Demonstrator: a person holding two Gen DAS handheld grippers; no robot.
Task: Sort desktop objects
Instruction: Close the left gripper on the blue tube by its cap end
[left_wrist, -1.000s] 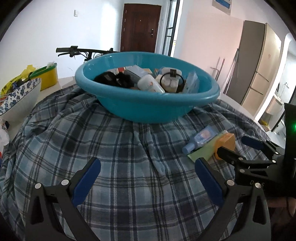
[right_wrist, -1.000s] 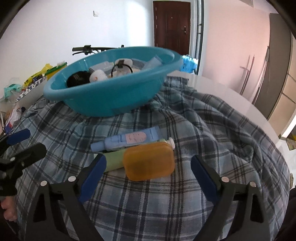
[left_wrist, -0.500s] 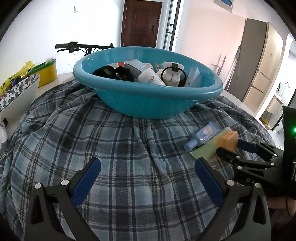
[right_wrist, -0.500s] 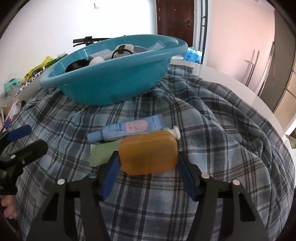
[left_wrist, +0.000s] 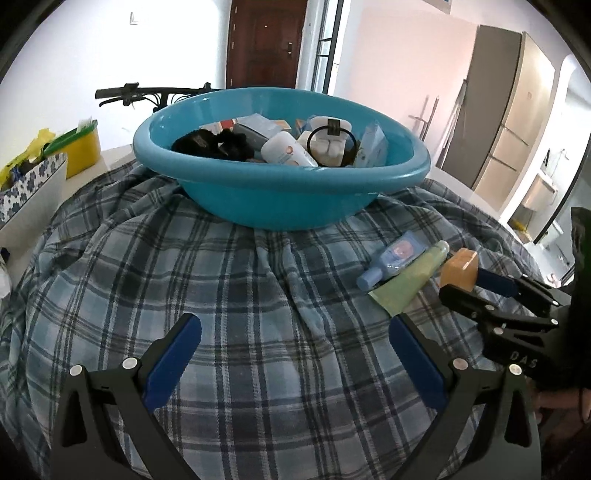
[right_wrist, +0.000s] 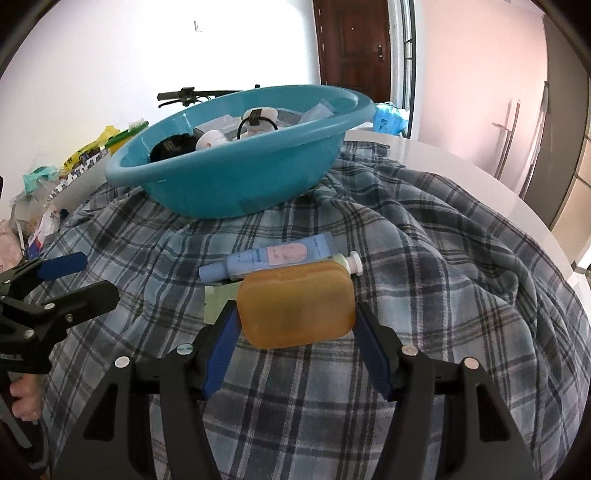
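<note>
Orange case (right_wrist: 295, 304) sat clamped across its long axis in our right tongs (right_wrist: 293, 321), just above the plaid cloth (right_wrist: 424, 258). Basin (right_wrist: 240, 177) lay ahead and to the left. Our left tongs (left_wrist: 295, 354) hung spread apart, holding nothing, no nearer the basin.
</note>
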